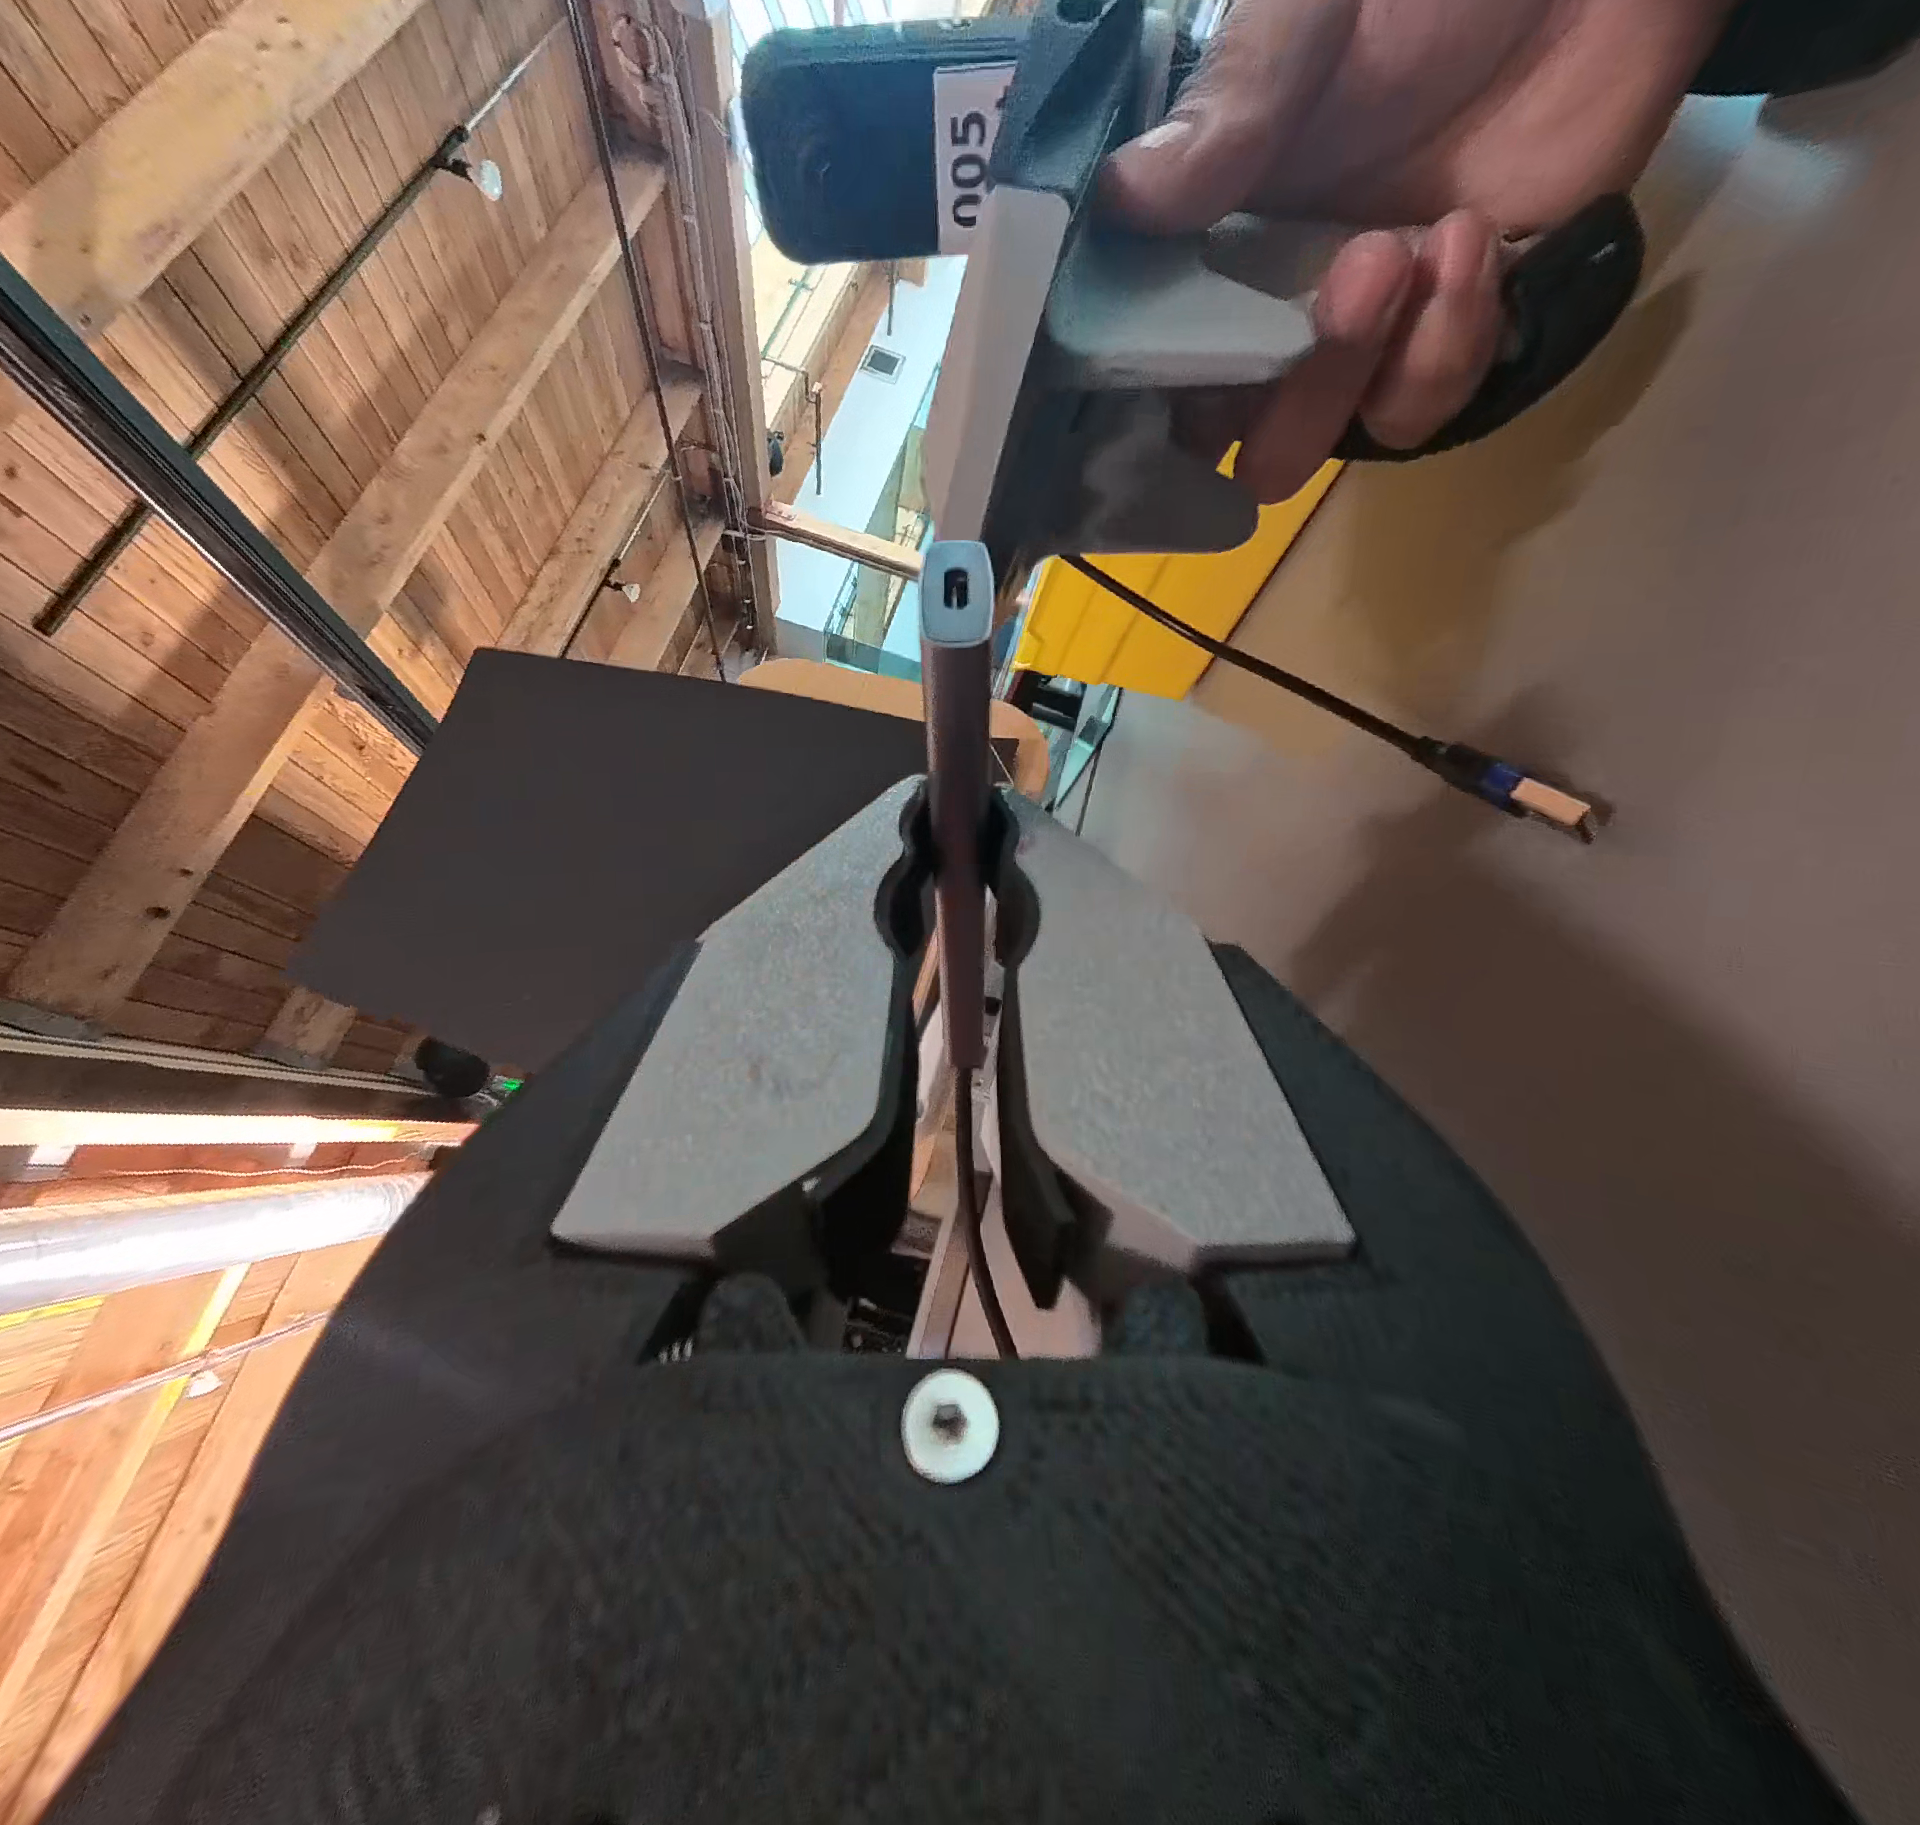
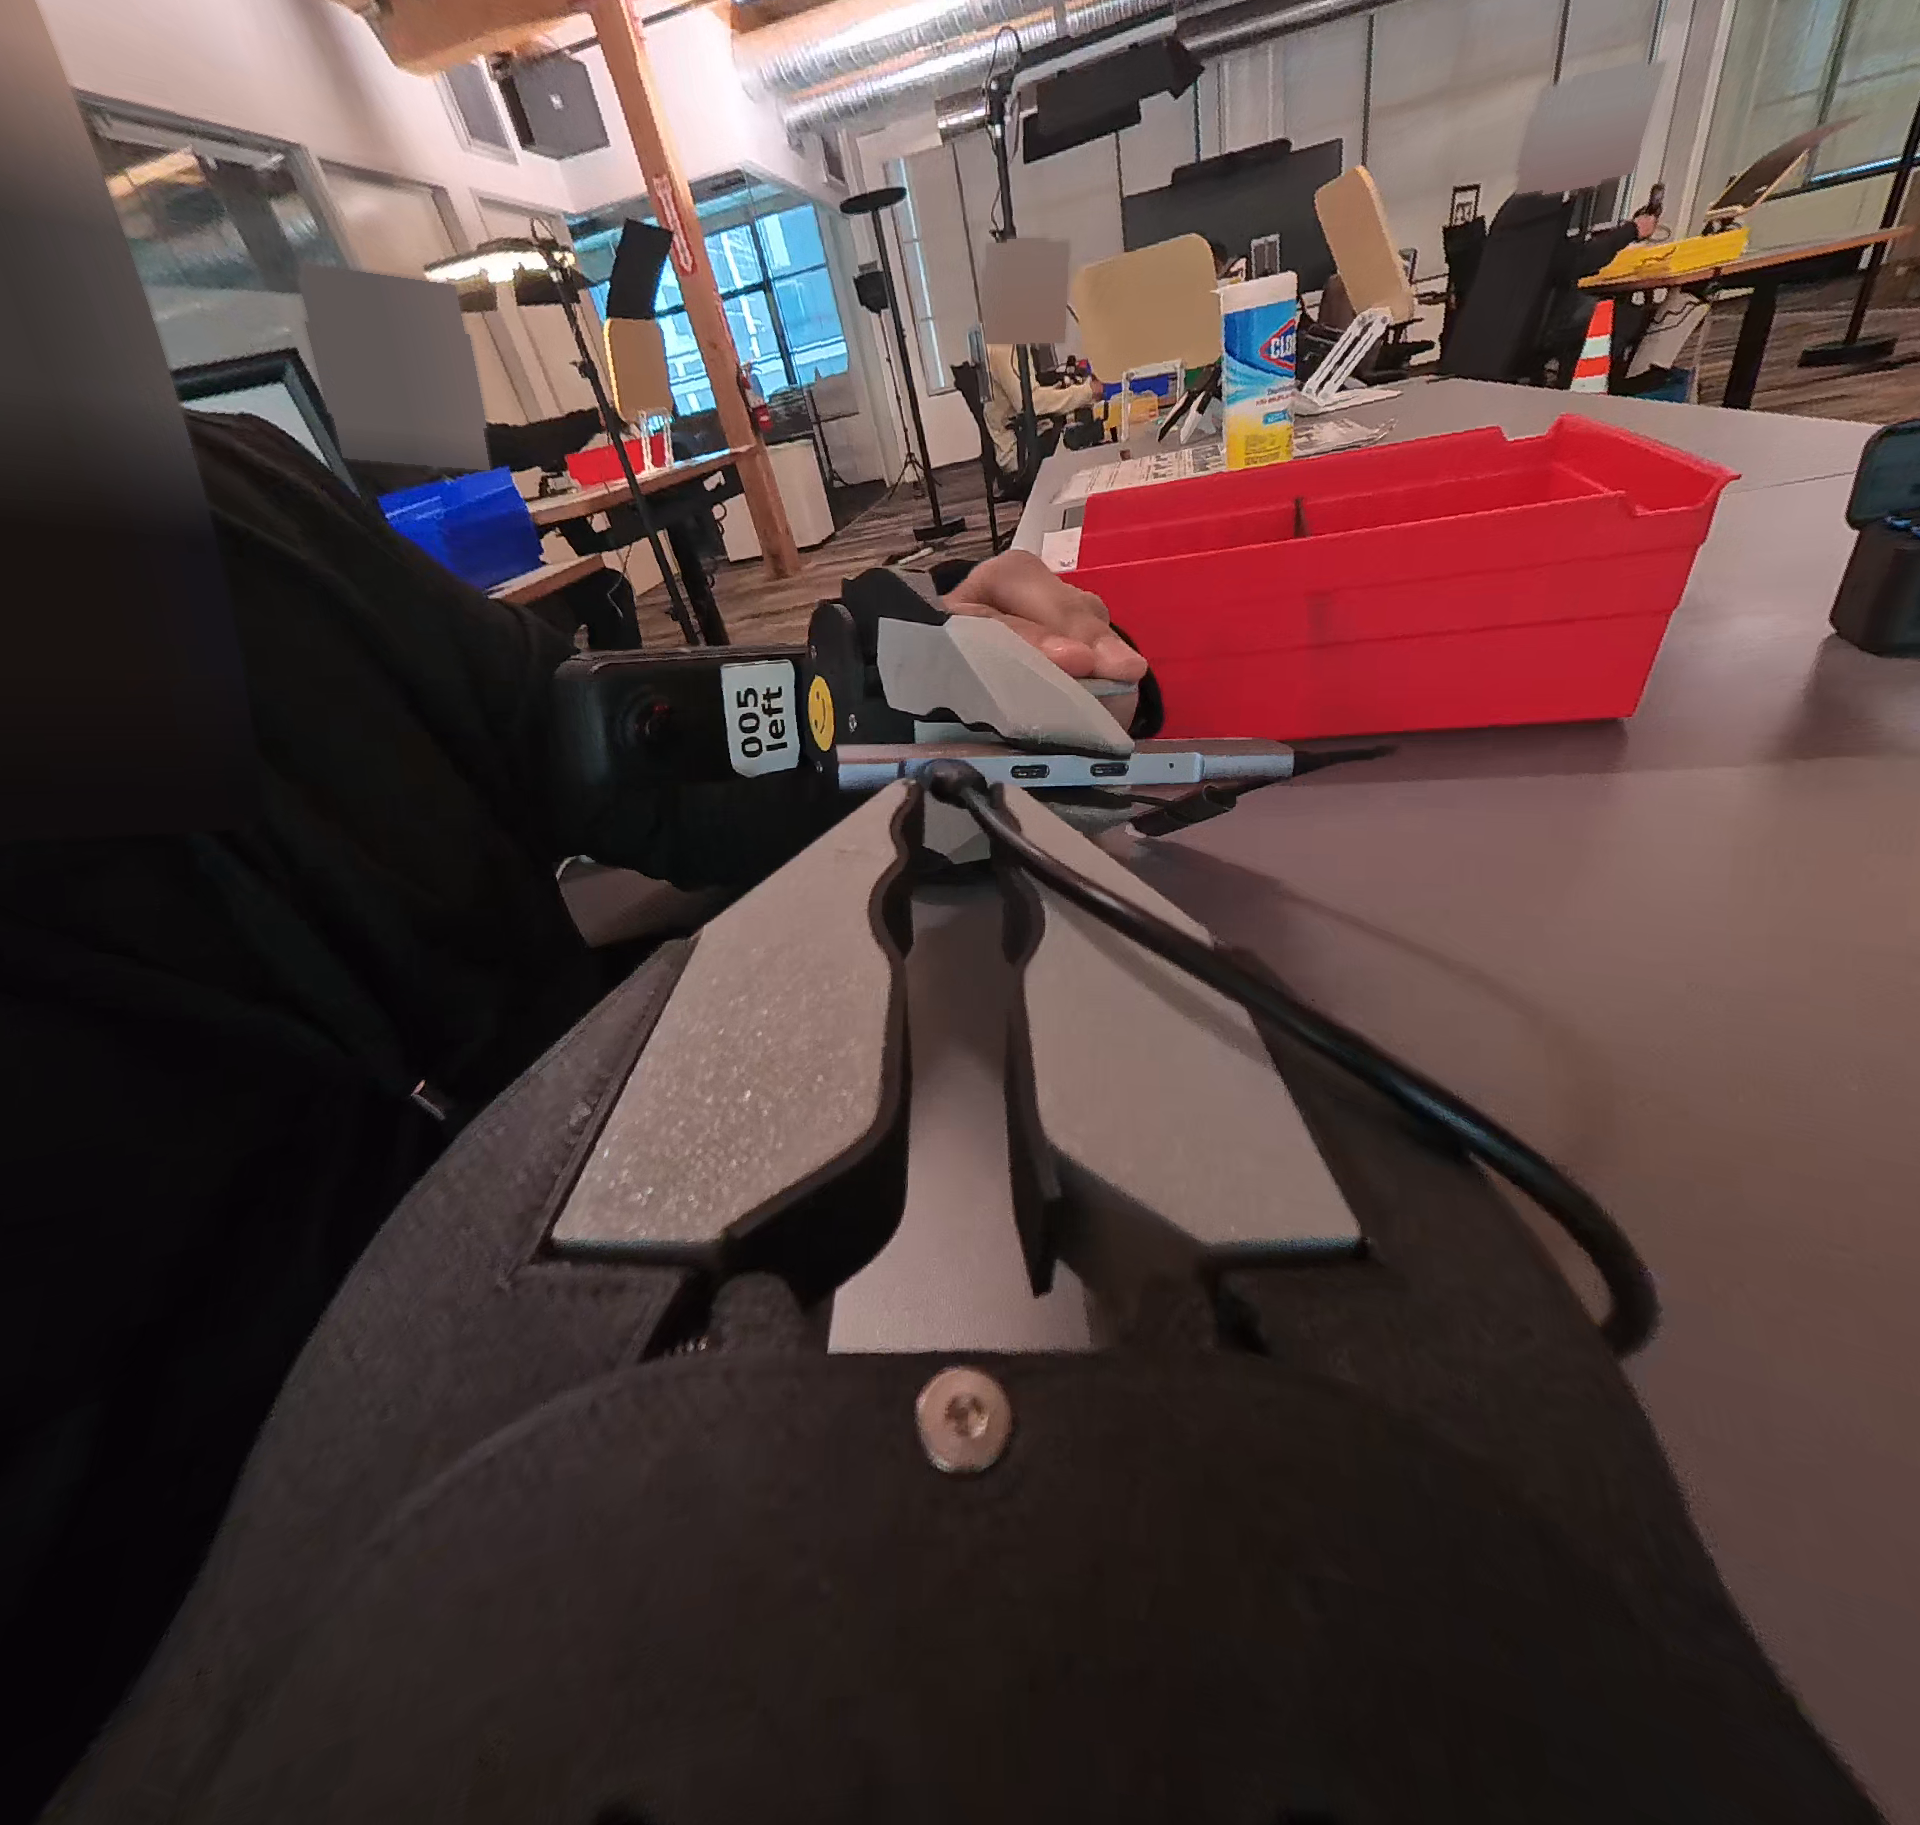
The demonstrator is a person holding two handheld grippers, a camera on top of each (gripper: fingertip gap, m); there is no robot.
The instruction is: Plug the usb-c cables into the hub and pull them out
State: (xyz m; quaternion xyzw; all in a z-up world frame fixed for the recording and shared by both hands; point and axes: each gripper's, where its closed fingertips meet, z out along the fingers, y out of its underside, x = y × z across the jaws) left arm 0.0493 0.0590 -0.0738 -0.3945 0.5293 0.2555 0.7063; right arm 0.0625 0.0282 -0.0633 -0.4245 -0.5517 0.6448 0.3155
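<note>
Grey and slim, the hub [image 2: 1060, 767] is pinched edgewise between the fingers of the left gripper [image 1: 958, 819], which a person's hand holds just above the pale surface [image 2: 1558, 944]; in the left wrist view it runs up the middle of the frame toward 12 o'clock, its own thin lead [image 1: 982, 1245] trailing back between the fingers toward 6 o'clock. Across from it, the right gripper [image 2: 951, 799] has its tips pressed together on a black plug [image 2: 943, 776] at the hub's side, with that usb-c cable [image 2: 1299, 1027] looping away toward 4 o'clock. The plug appears to be seated in, or right at, the first port; whether it is fully home I cannot tell, since the gripper tips cover the joint. Two further ports [image 2: 1070, 769] along the same edge, toward 3 o'clock of the plug, stand open. A second loose connector [image 2: 1184, 809] lies on the surface just beyond the hub, and in the left wrist view another cable end with a tan tip [image 1: 1517, 799] rests at about 3 o'clock, well apart from the hub. My judgement is that the task is at an early to middle stage: one cable is being inserted or withdrawn, while at least one other lies unplugged and awaits its turn. A red bin [image 2: 1403, 580] sits behind at 2 o'clock, not involved.
</note>
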